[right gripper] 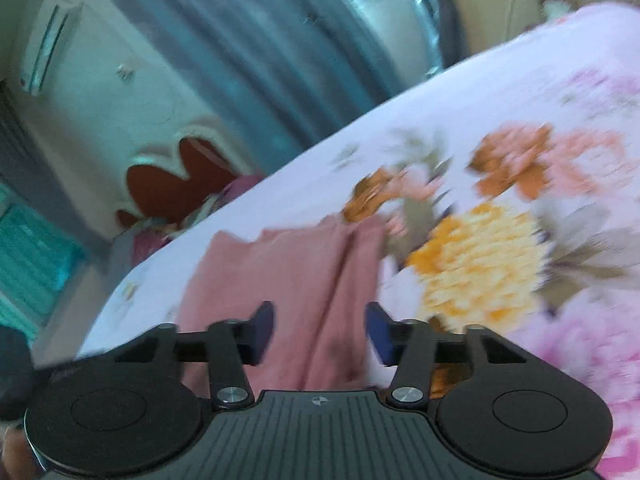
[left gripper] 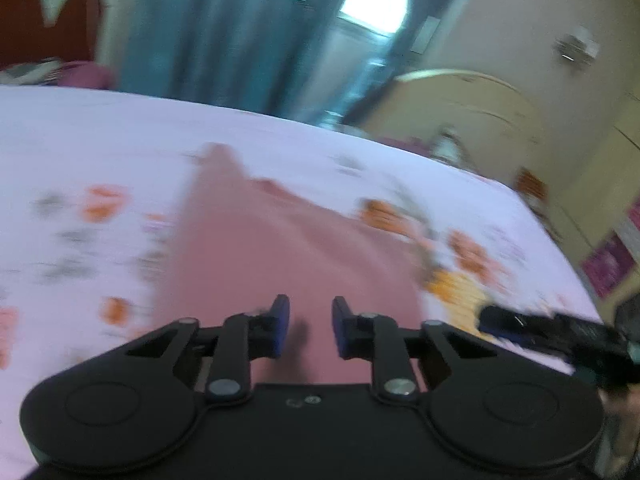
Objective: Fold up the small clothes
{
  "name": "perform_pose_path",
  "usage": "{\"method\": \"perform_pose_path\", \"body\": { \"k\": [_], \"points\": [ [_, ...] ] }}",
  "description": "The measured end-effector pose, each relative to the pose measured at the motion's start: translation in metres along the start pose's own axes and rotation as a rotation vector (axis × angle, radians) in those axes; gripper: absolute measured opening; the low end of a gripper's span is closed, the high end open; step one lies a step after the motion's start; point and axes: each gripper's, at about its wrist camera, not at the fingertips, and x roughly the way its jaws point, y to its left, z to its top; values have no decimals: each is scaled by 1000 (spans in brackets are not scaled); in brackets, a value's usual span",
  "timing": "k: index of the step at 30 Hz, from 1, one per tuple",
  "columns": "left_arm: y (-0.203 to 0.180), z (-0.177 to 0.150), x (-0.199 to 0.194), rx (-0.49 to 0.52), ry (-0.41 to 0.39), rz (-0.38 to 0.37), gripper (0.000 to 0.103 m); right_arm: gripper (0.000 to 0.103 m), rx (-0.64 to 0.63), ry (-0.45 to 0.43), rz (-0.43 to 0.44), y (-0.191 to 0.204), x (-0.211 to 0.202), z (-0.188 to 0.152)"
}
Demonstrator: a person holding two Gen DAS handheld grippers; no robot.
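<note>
The pink garment [left gripper: 256, 248] lies flat on the floral bedsheet [left gripper: 100, 128], near the front edge of the bed and directly ahead of both tools. In the right wrist view the same pink garment [right gripper: 280, 280] shows a long straight crease or overlapped edge running down its length, so at least 1 fold looks already laid in; the blur makes it hard to say whether it is a sleeve turned in or a half fold. Its far end shows an uneven outline, which suggests the piece is not yet a tidy packet. My judgement is that the job is partway: another fold or 2 and a squaring-up are probably left.

The left tongs [left gripper: 310, 326] hover just above the cloth with a narrow gap between the blue pads, nothing caught in them. The right tongs [right gripper: 320, 332] stand wider apart over the garment's near edge, also empty. The right tool also shows at the right edge of the left wrist view.

No basket, box or drawer for the folded clothes appears in either view, so there is nothing to report inside a container. A teal curtain [left gripper: 224, 28] hangs beyond the bed.
</note>
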Motion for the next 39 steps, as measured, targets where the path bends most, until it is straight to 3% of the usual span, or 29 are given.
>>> {"method": "perform_pose_path", "body": {
  "k": [6,10,13,20,22,24,29,32,35,37,38,39],
  "points": [
    [23,5,25,0,79,64,17,48,13,160,16,5,53,-8],
    [38,0,31,-56,79,35,14,48,-2,188,61,14,70,-9],
    [49,-3,28,-81,76,-3,14,48,-31,222,-15,17,88,-9],
    [66,3,28,-98,101,-82,13,48,-54,250,6,33,122,1],
    [63,8,23,-52,74,-74,12,13,-108,245,-46,41,133,2],
    [61,14,18,0,27,-58,11,11,-164,228,-61,54,131,3],
    [55,23,29,59,49,-82,11,10,-386,141,-126,96,104,13],
    [34,20,35,138,57,-105,14,10,-469,82,-176,97,78,16],
    [24,12,55,184,111,-80,13,11,-320,223,-211,44,110,5],
    [26,16,53,181,123,-93,13,11,-247,215,-164,33,110,2],
    [28,19,51,184,126,-105,13,17,-232,199,-158,33,105,4],
    [31,23,47,186,119,-123,13,38,-230,163,-172,33,98,6]
  ]
}}
